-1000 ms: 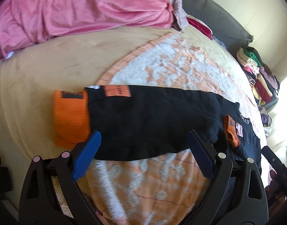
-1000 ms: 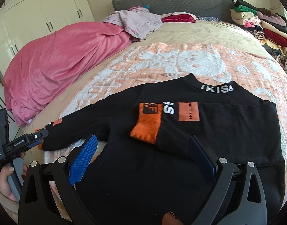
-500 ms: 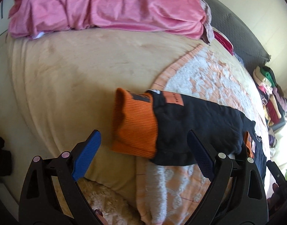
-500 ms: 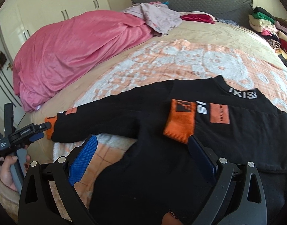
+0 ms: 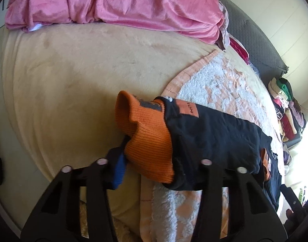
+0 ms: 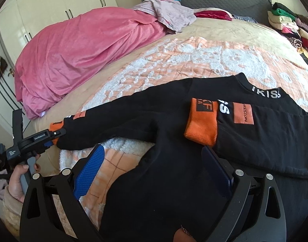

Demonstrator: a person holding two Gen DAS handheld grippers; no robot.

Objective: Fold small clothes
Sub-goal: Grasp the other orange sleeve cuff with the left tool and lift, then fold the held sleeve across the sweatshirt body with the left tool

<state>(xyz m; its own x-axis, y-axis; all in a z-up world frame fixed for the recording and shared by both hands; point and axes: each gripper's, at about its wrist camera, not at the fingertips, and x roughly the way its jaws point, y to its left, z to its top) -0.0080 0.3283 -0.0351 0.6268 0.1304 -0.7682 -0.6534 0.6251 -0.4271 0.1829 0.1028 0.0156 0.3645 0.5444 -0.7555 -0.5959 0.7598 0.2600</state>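
- Half a second ago our left gripper (image 5: pixel 151 161) hung open in front of the orange cuff (image 5: pixel 145 139); now its fingers are closed on that cuff, which bunches and lifts between them.
- We judge this is the start of folding the outstretched sleeve (image 6: pixel 117 119) in over the black sweater (image 6: pixel 244 145), matching the other sleeve, whose cuff (image 6: pixel 201 126) already lies across the chest.
- Our right gripper (image 6: pixel 151 171) is spread open, empty, low over the sweater's lower body; it has held that pose while the view shifted slightly.
- The sweater lies flat on the peach-and-white blanket (image 6: pixel 194 60) on the bed (image 5: pixel 63 80), with its gripped sleeve reaching past the blanket's edge.
- The left gripper's far finger is hidden under the fabric, so how deep the bite goes we cannot tell.
- The sweater's hem is cut off by the right view's lower edge.
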